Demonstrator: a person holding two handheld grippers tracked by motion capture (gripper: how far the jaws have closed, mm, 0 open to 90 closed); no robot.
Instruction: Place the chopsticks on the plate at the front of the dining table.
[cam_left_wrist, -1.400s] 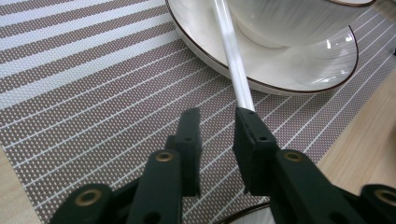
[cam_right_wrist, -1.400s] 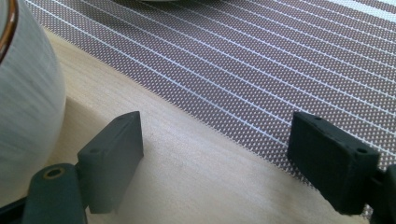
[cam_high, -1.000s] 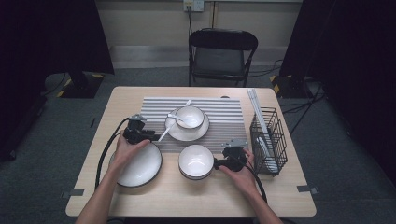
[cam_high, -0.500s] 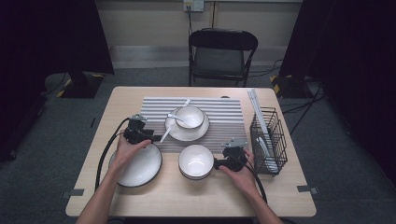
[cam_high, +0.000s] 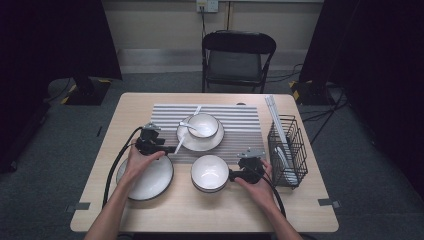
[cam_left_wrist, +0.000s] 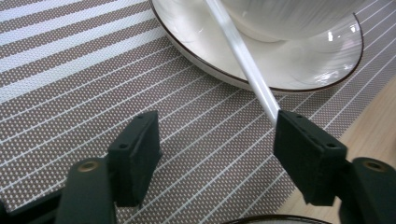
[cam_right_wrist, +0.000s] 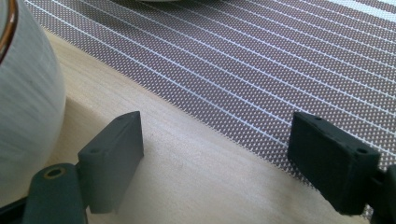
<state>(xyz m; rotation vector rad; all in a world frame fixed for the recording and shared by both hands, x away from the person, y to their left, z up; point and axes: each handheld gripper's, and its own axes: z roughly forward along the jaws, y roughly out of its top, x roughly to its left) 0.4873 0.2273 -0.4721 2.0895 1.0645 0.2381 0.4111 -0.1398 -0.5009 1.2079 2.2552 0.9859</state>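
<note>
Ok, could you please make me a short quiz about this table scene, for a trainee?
1. True or false: the wire basket stands off the striped mat, to its right.
2. What lies at the open left tool? A) a white handle B) a plate's rim C) a fork
3. How many bowls are on the table?

Key
1. True.
2. A. The handle ends at one jaw and is not pinched. The jaws have just been opening.
3. Two: the bowl on the plate and the bowl by the right tool.
</note>
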